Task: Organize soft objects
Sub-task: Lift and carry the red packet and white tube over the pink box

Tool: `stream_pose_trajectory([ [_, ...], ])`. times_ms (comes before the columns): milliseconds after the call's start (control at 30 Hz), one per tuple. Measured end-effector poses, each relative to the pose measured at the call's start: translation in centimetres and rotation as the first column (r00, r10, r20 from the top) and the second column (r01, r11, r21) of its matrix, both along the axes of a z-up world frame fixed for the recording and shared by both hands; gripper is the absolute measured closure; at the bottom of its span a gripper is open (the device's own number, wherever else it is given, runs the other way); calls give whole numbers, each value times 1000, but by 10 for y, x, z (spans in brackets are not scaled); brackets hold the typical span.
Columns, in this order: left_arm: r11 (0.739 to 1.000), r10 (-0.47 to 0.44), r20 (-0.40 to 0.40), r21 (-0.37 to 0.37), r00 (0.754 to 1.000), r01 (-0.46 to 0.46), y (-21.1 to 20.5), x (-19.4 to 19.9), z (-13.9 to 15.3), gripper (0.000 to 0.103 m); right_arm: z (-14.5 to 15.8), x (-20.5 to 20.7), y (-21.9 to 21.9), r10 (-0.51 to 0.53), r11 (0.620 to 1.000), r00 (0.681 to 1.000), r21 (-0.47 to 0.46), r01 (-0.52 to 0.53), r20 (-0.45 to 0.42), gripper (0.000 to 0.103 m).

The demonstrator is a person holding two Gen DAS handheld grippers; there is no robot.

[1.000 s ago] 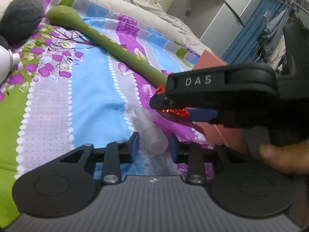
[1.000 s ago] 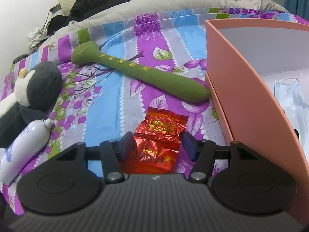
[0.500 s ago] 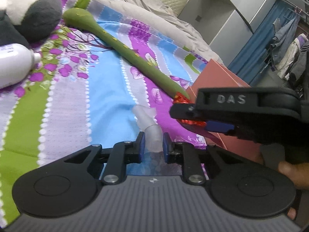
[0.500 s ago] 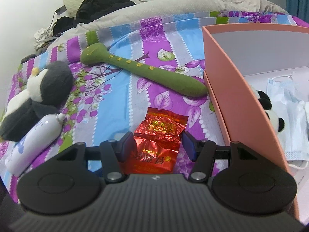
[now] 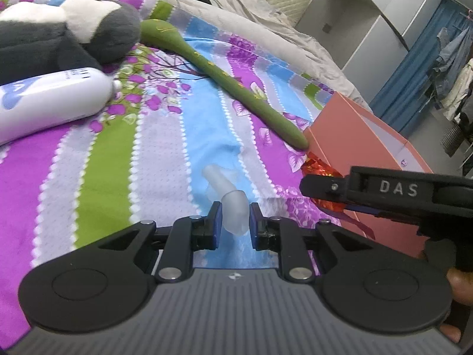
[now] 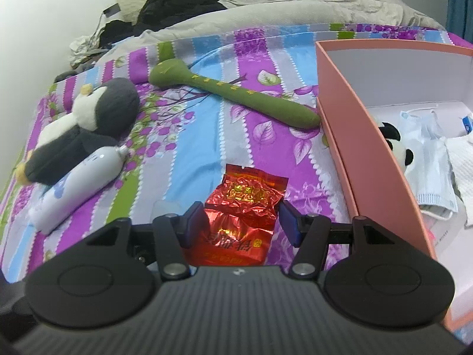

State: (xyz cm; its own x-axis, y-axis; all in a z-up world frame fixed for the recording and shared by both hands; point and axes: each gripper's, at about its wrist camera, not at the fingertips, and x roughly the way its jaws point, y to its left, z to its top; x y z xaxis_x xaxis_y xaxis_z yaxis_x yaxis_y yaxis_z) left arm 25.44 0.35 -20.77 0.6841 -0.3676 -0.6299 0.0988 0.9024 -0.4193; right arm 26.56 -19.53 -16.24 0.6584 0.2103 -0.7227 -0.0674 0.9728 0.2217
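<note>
A pink box (image 6: 366, 159) is seen at right on the bedspread (image 6: 189, 153), containing a panda toy (image 6: 397, 148), face masks (image 6: 428, 162) and white cloth (image 6: 461, 159). A red foil packet (image 6: 245, 207) is pinched by the right gripper (image 6: 241, 222). A translucent cap (image 5: 235, 216) sits between the left gripper (image 5: 233, 226) fingers; contact cannot be told.

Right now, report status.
Left gripper jaws shut on clear plastic piece. Right gripper shut on red foil packet. Pink box beside it, open.

Crinkled glossy foil packet (image 6: 245, 198); frosted translucent plastic cap (image 5: 233, 211); fuzzy plush penguin (image 6: 88, 124); matt cardboard box (image 6: 363, 148).
</note>
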Motion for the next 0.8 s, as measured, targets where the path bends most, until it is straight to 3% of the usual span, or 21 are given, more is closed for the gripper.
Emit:
stream_pose_trajectory([
  [533, 997, 44, -25, 66, 999, -43, 12, -62, 25, 80, 2, -73, 7, 128, 990, 991, -49, -129, -33, 44],
  [800, 995, 38, -42, 95, 998, -34, 11, -95, 35, 80, 4, -105, -1, 139, 989, 989, -50, -142, -51, 44],
])
